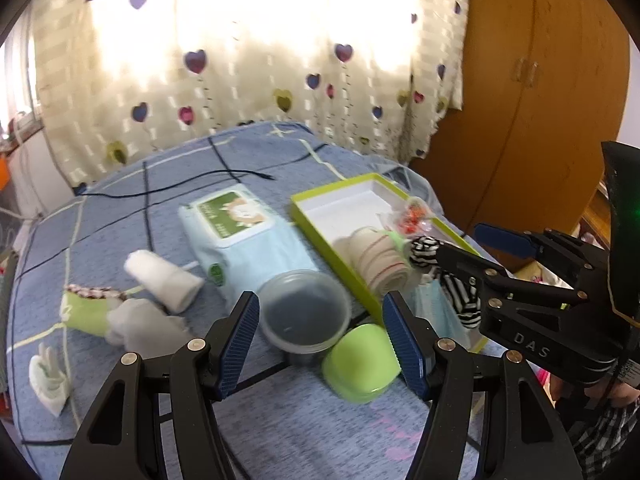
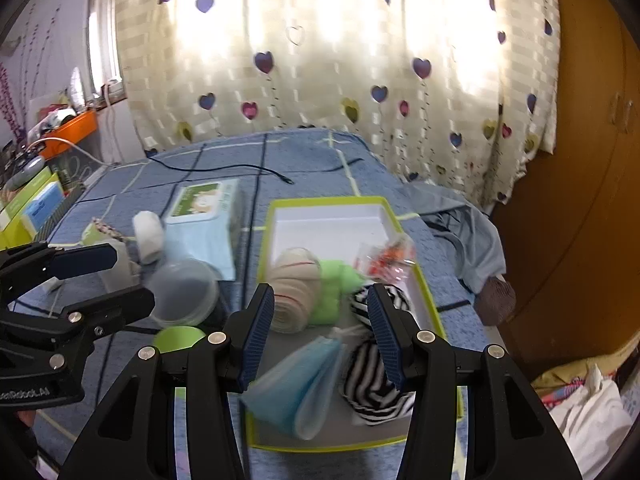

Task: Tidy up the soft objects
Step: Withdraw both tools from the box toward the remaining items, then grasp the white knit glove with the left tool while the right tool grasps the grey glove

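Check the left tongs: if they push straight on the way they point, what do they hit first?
Most likely the clear plastic tub, which sits right between the open left tongs just ahead of the tips. The green lid lies close beside it to the right and might be clipped too; depth is hard to judge through the fisheye.

A lime-green cardboard box with white inside (image 2: 276, 216) holds a black-and-white striped cloth (image 2: 376, 392), pale blue folded masks (image 2: 296, 392), and a beige roll with red lines (image 2: 292, 296); blue plaid bedsheet (image 2: 304, 160) beneath.

Black tongs (image 1: 320, 344), blue ribbed pads (image 1: 240, 344)
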The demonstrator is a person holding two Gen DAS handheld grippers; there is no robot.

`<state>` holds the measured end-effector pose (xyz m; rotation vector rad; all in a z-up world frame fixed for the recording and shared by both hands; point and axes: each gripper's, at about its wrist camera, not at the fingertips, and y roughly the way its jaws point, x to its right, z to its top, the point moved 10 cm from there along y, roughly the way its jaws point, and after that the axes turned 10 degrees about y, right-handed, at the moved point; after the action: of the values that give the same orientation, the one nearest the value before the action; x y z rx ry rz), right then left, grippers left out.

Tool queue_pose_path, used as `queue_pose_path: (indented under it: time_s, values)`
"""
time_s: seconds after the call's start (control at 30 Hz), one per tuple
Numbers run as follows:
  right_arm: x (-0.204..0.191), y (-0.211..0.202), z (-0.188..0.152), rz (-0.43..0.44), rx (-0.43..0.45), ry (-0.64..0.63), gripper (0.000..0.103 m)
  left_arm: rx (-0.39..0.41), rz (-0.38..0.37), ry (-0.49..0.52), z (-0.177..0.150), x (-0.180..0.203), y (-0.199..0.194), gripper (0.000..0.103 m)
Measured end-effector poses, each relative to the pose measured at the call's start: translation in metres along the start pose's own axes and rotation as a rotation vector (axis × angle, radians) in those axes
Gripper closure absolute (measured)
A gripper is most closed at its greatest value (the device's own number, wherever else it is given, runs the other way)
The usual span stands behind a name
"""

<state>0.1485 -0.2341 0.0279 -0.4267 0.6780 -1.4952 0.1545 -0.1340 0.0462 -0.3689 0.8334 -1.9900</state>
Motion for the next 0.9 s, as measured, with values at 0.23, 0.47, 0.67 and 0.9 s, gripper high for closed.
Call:
queue_pose_path:
  time_s: [0.23, 0.47, 0.67, 0.9]
  values:
    - [-0.030, 0.002, -0.003, 0.050, 0.007, -0.020, 0.053, 0.021, 0.053, -0.041, -0.017, -0.027, -0.020, 0.039]
    - [-0.074, 0.001, -0.004, 0.117, 0.013, -0.070, 0.053, 0.018, 0.112, -0.132, -0.049, -0.071, -0.037, 0.039]
    - [-0.112, 0.009, -0.007, 0.175, 0.006, -0.108, 0.053, 0.003, 0.171, -0.211, -0.071, -0.112, -0.047, 0.039]
    - [-0.149, 0.021, -0.018, 0.215, -0.027, -0.167, 0.053, 0.002, 0.215, -0.264, -0.086, -0.142, -0.056, 0.039]
